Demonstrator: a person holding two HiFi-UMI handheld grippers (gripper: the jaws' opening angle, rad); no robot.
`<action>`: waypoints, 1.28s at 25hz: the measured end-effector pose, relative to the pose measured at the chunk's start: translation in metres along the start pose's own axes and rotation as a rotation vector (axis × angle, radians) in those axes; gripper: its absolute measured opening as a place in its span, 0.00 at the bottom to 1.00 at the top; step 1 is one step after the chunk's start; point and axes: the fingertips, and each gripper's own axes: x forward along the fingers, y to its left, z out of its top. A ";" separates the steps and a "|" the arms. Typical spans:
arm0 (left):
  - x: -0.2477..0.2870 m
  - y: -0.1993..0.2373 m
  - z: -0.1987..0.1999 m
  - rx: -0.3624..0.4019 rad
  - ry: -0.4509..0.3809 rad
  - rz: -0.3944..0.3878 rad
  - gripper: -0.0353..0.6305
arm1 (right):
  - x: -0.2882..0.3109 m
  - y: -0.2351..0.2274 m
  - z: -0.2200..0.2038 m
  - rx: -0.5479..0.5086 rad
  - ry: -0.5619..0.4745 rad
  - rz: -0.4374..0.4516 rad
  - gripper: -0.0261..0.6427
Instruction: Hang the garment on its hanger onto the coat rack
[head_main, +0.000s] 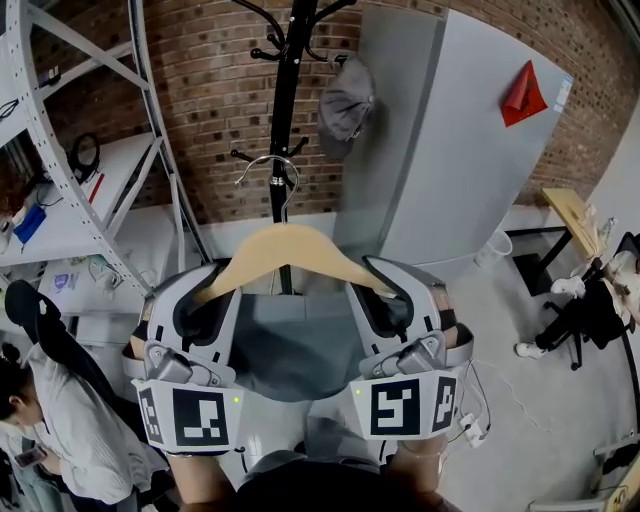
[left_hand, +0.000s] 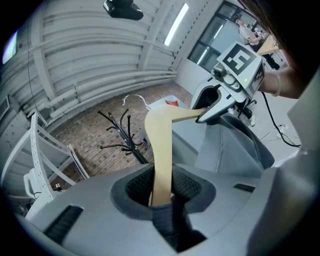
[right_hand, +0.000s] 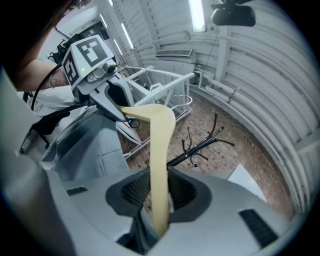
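- A lab or workshop in an industrial shell, not a home: bare brick wall (head_main: 215, 90), ribbed metal ceiling (left_hand: 90, 50) and a strip light (right_hand: 196, 14).
- A white metal shelving rack (head_main: 70, 215) holds loose gear and cables.
- A grey partition panel (head_main: 450, 140) stands against the brick, beside a black coat rack (head_main: 285, 110).
- The floor (head_main: 545, 440) is plain grey, and a seated person (head_main: 70, 425) works at the left.

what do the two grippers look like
The left gripper and right gripper have light grey curved shells with black pads. Each carries a cube with black-and-white square markers and a green light; a white cable hangs by the right one.
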 end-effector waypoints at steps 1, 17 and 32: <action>0.009 0.002 -0.002 -0.001 0.002 -0.002 0.21 | 0.008 -0.003 -0.004 0.001 0.000 0.003 0.20; 0.147 0.050 -0.032 0.021 0.022 0.027 0.21 | 0.147 -0.050 -0.051 0.017 -0.034 0.077 0.20; 0.231 0.083 -0.059 0.013 0.081 0.090 0.21 | 0.243 -0.083 -0.075 -0.001 -0.109 0.095 0.20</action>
